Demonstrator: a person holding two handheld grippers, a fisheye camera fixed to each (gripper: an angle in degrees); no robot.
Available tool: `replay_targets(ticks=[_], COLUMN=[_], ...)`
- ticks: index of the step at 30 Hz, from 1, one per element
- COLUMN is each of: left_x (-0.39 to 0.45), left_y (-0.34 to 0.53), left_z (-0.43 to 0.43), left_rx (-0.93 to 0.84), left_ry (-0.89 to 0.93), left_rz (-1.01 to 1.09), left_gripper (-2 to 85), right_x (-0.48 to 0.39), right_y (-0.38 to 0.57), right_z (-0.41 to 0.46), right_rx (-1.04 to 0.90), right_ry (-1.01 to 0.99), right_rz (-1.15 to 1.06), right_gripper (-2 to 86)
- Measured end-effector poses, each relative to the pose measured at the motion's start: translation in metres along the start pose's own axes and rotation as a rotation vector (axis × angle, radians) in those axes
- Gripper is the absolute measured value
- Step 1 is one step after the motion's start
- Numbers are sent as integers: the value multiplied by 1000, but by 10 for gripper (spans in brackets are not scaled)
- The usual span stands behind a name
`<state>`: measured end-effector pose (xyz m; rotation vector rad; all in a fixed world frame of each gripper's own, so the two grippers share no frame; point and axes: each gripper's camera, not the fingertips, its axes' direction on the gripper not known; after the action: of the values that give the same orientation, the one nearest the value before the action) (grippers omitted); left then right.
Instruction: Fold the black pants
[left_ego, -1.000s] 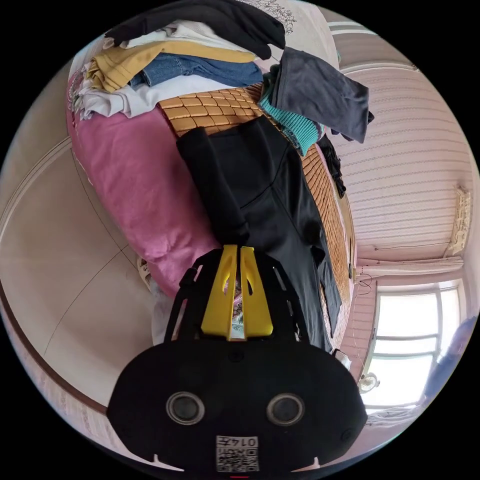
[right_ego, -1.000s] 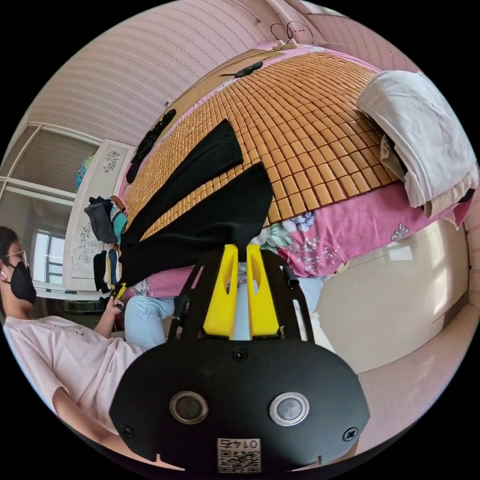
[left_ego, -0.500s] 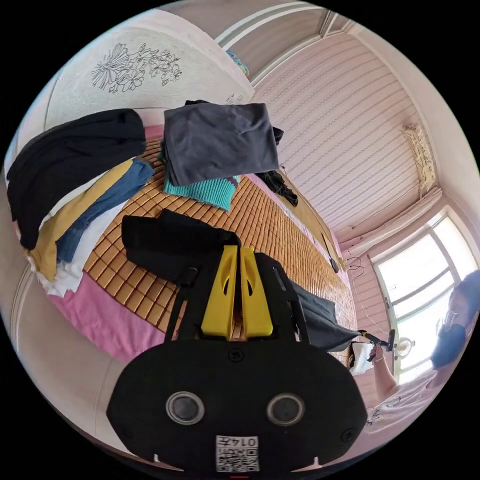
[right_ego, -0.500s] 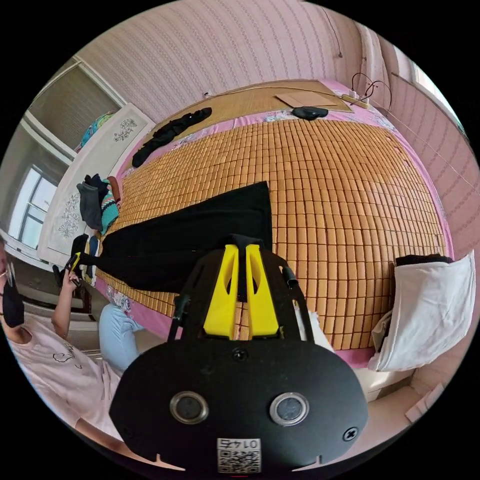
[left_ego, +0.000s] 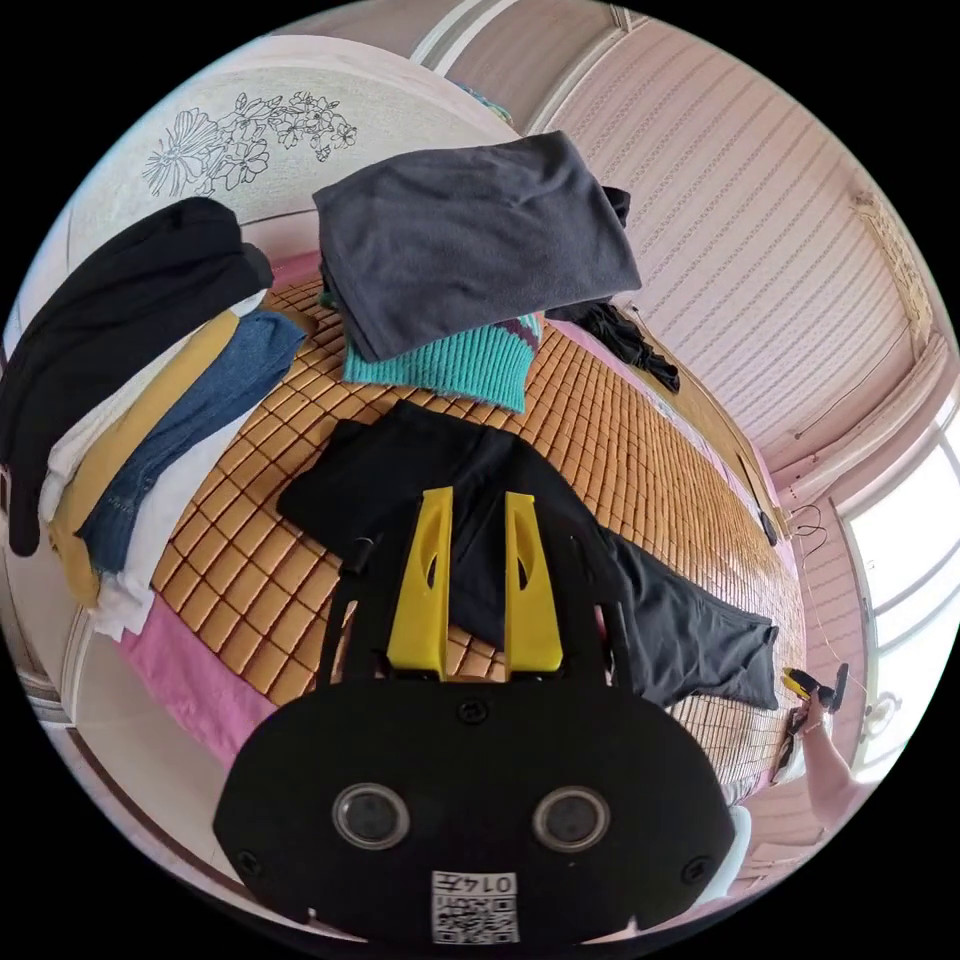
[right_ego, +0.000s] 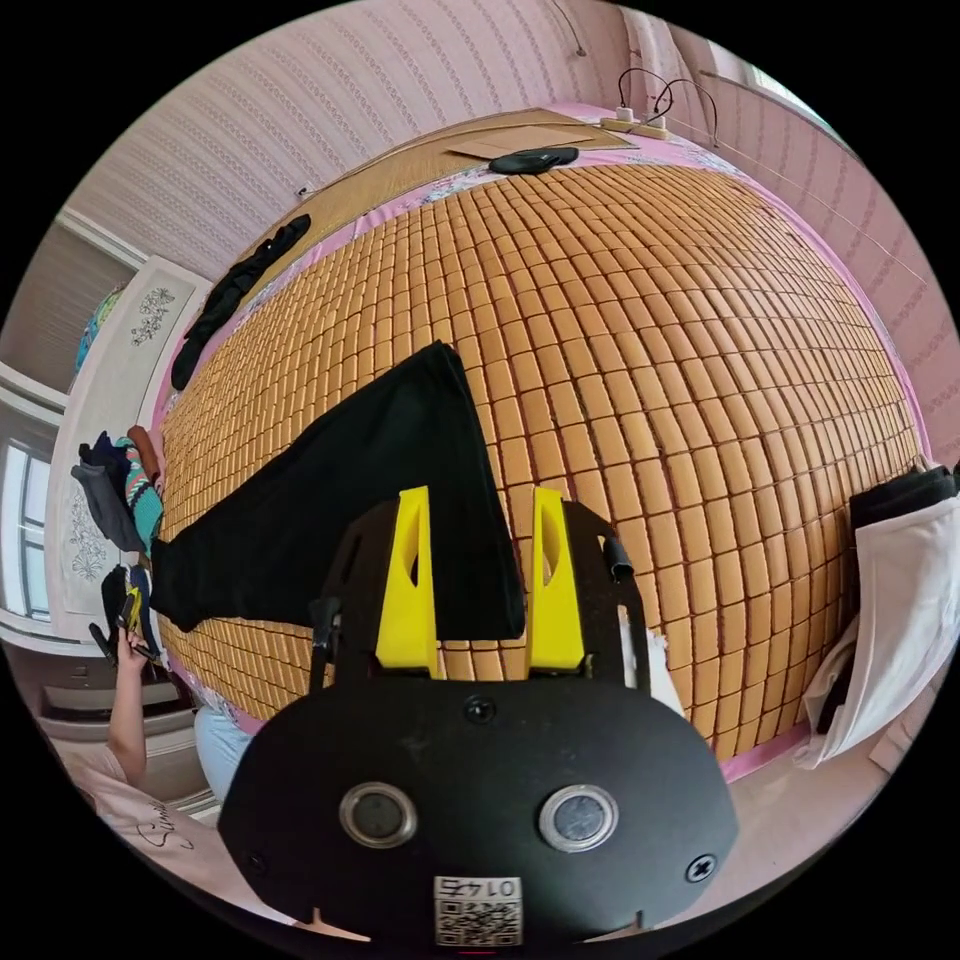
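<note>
Lying flat along the near edge of the bamboo mat (right_ego: 640, 330), the black pants (right_ego: 340, 500) are folded lengthwise into one long, narrow strip of matte, smooth cloth, widening toward the hem end and tapering toward the waist end. In the left gripper view the pants (left_ego: 480, 520) show their waist end bunched in soft folds, with the leg running off to the right as a dark grey-black band.

The left gripper (left_ego: 475, 505) has its yellow jaws spread apart over the waist end, nothing between them pressed. To its left a folded stack (left_ego: 150, 400) leans at the mat's end: black, white, mustard and blue denim layers. Above the pants sits a teal ribbed knit (left_ego: 450, 365) under a soft charcoal garment (left_ego: 470, 240). A white headboard (left_ego: 250, 130) with a line-drawn flower stands behind. At the far right of this view a hand (left_ego: 815, 700) holds the other gripper beside the leg end.

The right gripper (right_ego: 478, 500) likewise stands with its jaws apart, straddling the hem end without pinching it. This view shows the mat as a wide grid of small amber tiles over a pink sheet (right_ego: 760, 755). At the far left a hand (right_ego: 130, 650) holds the left gripper at the waist end. At the right edge a white folded cloth (right_ego: 900, 620) hangs over the mat's corner.
</note>
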<state>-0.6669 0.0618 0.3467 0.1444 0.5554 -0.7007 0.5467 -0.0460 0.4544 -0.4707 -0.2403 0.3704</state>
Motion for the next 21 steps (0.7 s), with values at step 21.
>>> replay_targets(ticks=[21], left_x=[-5], left_y=[79], left_z=[53], left_rx=[-146], left_ry=[22], left_rz=[-13], left_gripper=[-5], right_x=[2], right_y=[74], right_z=[-8], right_rx=[-193], right_ry=[24], right_rz=[-163], right_gripper=[17])
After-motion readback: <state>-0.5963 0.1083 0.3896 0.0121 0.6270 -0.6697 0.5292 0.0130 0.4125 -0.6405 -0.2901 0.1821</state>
